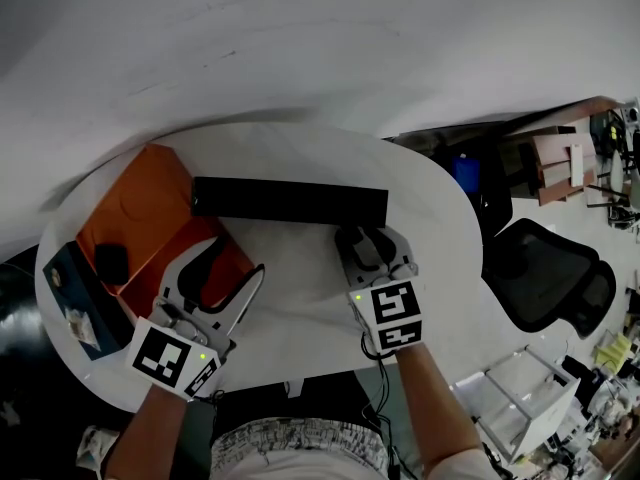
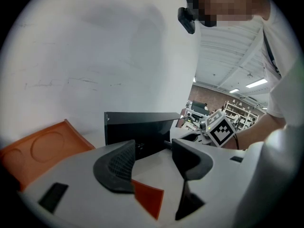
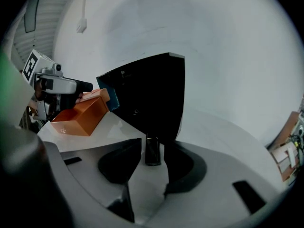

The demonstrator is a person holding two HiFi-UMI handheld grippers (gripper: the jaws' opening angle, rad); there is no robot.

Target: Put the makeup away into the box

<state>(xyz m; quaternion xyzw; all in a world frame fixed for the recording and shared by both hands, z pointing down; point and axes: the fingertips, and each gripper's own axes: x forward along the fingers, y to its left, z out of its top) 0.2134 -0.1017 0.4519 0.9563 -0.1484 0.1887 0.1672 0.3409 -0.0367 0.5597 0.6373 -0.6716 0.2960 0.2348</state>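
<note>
Right gripper view puts a small dark tube (image 3: 152, 152) upright on the white surface (image 3: 223, 132), between the jaws of the right tool (image 3: 153, 156). The jaws stand close on either side of the tube, with a sliver of gap showing, so we read the tool as released around the tube, not yet grasping it. Just behind the tube, at 12 o'clock, stands a tall black case (image 3: 152, 99). The left tool (image 2: 153, 158) is released too. Its jaws are apart with nothing between them, and a corner of the orange box (image 2: 147, 197) shows below one jaw. In the head view the box sits open at 9 o'clock on the surface, with a blue carton (image 1: 65, 288) beside it at 8 o'clock. One small dark item (image 1: 110, 261) already lies inside the box; we take it for makeup put away. We judge the task partly done: the tube still needs gripping, carrying across toward 9 o'clock and dropping in. We see no other loose makeup.
</note>
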